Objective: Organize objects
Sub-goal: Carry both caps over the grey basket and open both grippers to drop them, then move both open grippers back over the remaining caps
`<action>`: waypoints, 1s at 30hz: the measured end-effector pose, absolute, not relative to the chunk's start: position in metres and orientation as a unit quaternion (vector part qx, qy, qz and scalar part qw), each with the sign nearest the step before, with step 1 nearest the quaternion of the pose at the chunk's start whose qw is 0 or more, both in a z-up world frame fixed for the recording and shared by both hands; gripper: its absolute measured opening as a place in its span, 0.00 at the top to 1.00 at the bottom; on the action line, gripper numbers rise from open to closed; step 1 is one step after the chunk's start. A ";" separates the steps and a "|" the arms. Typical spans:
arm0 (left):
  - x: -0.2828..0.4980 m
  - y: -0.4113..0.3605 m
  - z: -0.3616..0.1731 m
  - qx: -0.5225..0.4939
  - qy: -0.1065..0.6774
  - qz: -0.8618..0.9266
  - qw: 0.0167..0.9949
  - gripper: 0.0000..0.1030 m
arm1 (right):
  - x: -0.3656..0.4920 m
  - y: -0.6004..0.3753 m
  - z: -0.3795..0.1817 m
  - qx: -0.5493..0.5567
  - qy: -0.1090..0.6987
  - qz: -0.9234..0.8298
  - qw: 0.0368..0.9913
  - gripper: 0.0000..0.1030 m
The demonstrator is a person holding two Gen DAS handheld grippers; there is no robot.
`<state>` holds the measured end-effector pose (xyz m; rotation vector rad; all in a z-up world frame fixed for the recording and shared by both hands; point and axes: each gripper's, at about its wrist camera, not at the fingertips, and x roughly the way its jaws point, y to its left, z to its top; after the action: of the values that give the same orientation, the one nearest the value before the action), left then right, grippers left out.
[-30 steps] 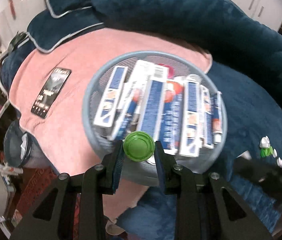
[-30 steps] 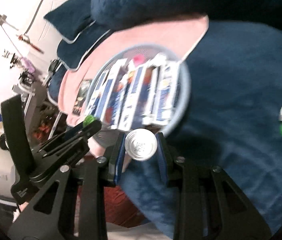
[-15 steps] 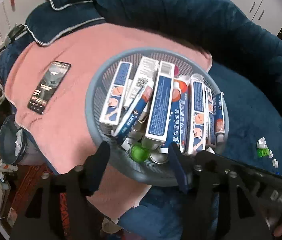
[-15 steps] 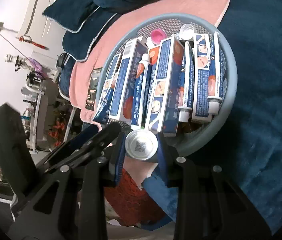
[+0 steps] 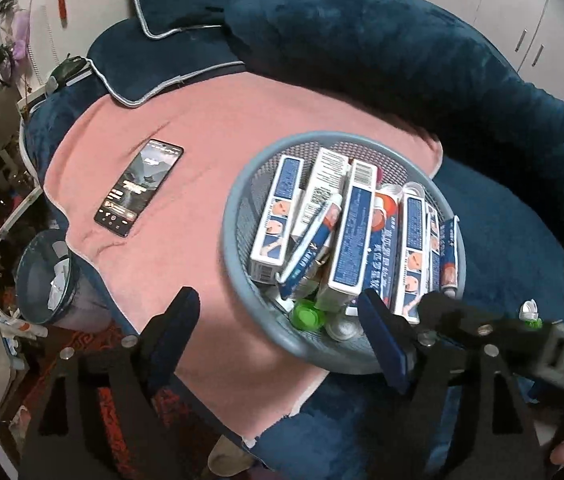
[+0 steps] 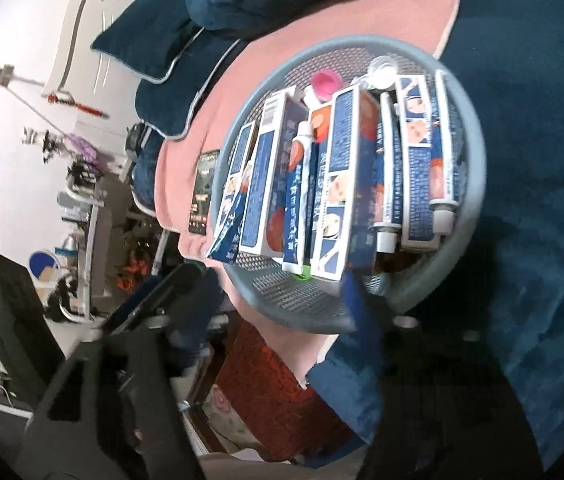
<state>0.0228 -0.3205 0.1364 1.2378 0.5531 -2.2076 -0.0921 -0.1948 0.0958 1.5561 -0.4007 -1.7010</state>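
A round grey mesh basket (image 5: pixel 238 216) sits on a pink towel (image 5: pixel 202 152) and holds several blue-and-white toothpaste boxes (image 5: pixel 351 236) and tubes. A green cap (image 5: pixel 306 315) and a silver cap (image 5: pixel 341 327) lie in its near side. My left gripper (image 5: pixel 282 324) is open and empty, just in front of the basket's near rim. In the right wrist view the basket (image 6: pixel 469 216) fills the centre, with a pink cap (image 6: pixel 325 82) at its far side. My right gripper (image 6: pixel 278 300) is open and empty at the near rim.
A black phone (image 5: pixel 138 188) lies on the towel left of the basket. Small white and green caps (image 5: pixel 530 314) lie on the dark blue couch (image 5: pixel 401 48) to the right. A blue waste bin (image 5: pixel 48 280) stands on the floor at the left.
My left gripper opened and dropped the green cap into the basket, then drew back. My right gripper, shut on the silver cap until half a second ago, has opened; that cap lies in the basket.
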 end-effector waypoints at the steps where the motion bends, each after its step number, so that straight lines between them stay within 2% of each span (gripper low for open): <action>1: 0.022 -0.318 0.137 0.461 0.202 -0.821 0.271 0.20 | -0.093 -0.191 0.096 0.611 -0.166 -0.669 0.388 0.19; 4: 0.014 -0.305 0.139 0.465 0.178 -0.827 0.262 0.20 | -0.094 -0.185 0.099 0.608 -0.160 -0.680 0.377 0.17; 9: 0.001 -0.283 0.141 0.477 0.136 -0.830 0.255 0.16 | -0.096 -0.165 0.113 0.587 -0.104 -0.730 0.334 0.00; 10: -0.001 -0.278 0.142 0.479 0.129 -0.831 0.252 0.16 | -0.096 -0.159 0.116 0.580 -0.096 -0.742 0.322 0.00; 13: -0.008 -0.264 0.146 0.480 0.113 -0.836 0.242 0.06 | -0.099 -0.140 0.121 0.565 -0.093 -0.762 0.302 0.00; 30: -0.034 -0.168 0.170 0.469 0.055 -0.865 0.171 0.01 | -0.091 -0.021 0.157 0.510 -0.146 -0.815 0.232 0.00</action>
<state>-0.0342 -0.1682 0.1698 1.3314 0.1549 -2.4555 -0.0913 -0.0207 0.1566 1.4027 -0.4000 -2.2411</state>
